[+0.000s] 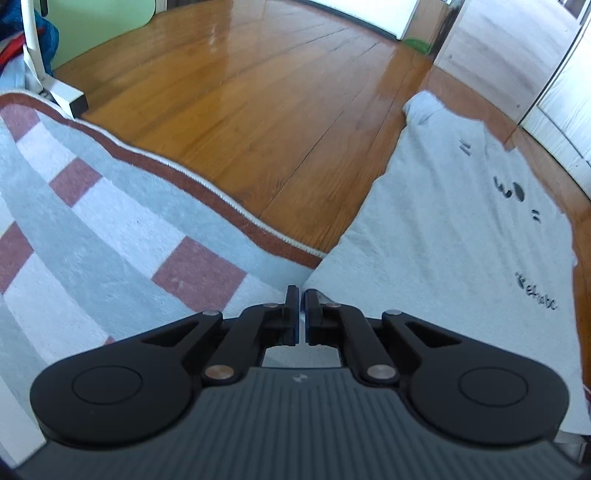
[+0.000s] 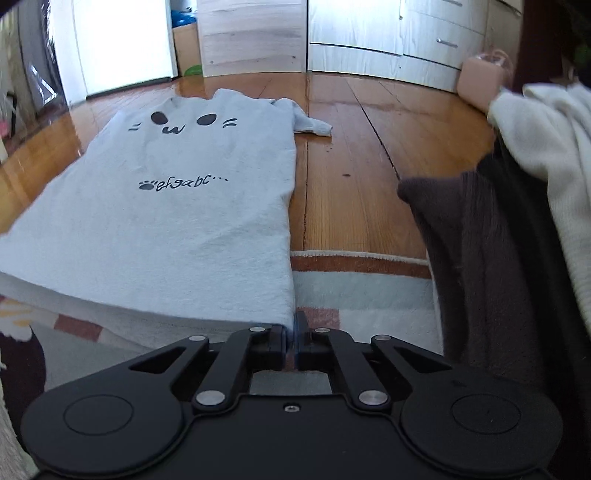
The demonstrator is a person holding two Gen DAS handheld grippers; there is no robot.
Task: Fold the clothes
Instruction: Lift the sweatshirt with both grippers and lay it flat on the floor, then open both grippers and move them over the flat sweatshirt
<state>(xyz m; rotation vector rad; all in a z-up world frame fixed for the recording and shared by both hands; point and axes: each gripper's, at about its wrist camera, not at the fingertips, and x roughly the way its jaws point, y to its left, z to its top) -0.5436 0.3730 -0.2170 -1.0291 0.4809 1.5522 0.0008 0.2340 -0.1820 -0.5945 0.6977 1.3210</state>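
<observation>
Light grey cotton T-shirt with a black cat-face print [image 2: 177, 192] lies flat, mostly on the glossy wooden plank floor [image 2: 351, 192], its near hem over the grey, white and red checked rug [image 1: 110, 221]. Left gripper [image 1: 301, 295] is pinched on the hem's left corner, right gripper [image 2: 294, 319] on the right corner, jaws together on cloth. Dark brown knit garment [image 2: 480, 258] is heaped at right.

Plenty of bare wood floor [image 2: 354, 192] to pass between the grey shirt [image 2: 177, 206] and the dark clothes pile [image 2: 480, 258] on the right, while cabinets [image 2: 369, 33] block the far end.
</observation>
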